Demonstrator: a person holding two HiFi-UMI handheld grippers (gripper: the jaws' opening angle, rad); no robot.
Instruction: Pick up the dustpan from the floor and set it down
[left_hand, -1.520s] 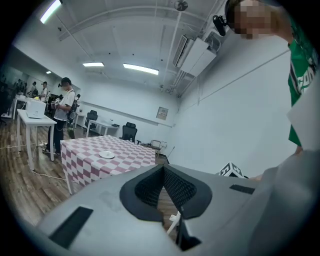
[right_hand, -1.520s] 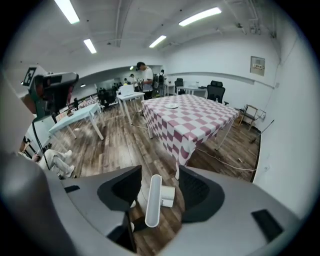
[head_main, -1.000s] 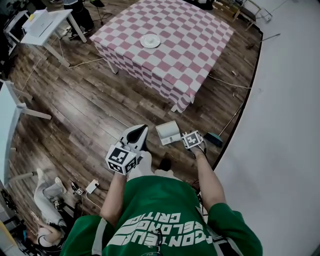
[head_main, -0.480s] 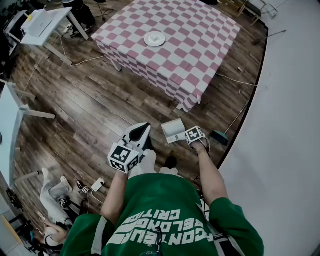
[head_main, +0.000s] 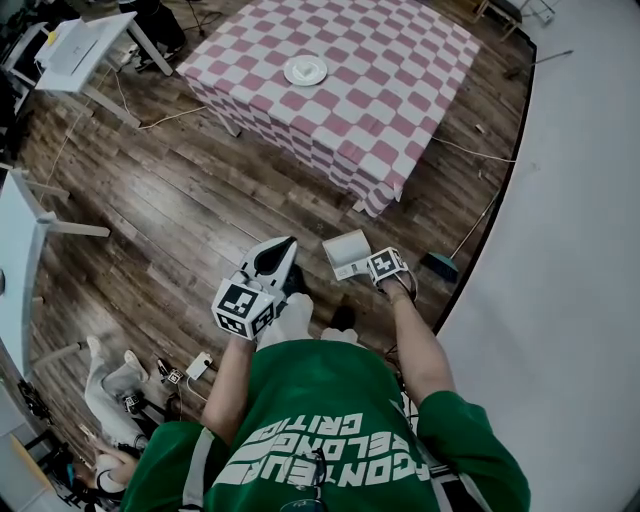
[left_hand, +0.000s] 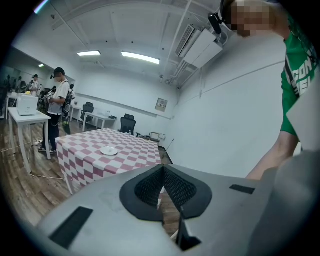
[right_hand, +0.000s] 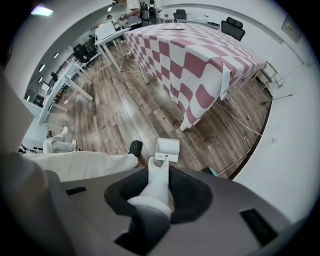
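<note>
Clamping the white handle (right_hand: 155, 190) of the dustpan (right_hand: 167, 149) in the right hand-held gripper (right_hand: 159, 174), jaws just closed onto it. Resting on the floor (head_main: 180, 220) directly below. Holding the left hand-held gripper (left_hand: 162, 172) shut, empty. Grasp seemingly made; still to lift and set down.

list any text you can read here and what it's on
"CRITIC", seemingly: upside-down print on the green shirt; its other lines are unclear.
Label on the dustpan: too small to read.

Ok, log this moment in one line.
right gripper: jaws just closed onto dustpan handle | dustpan: on floor | left gripper: shut, empty
</note>
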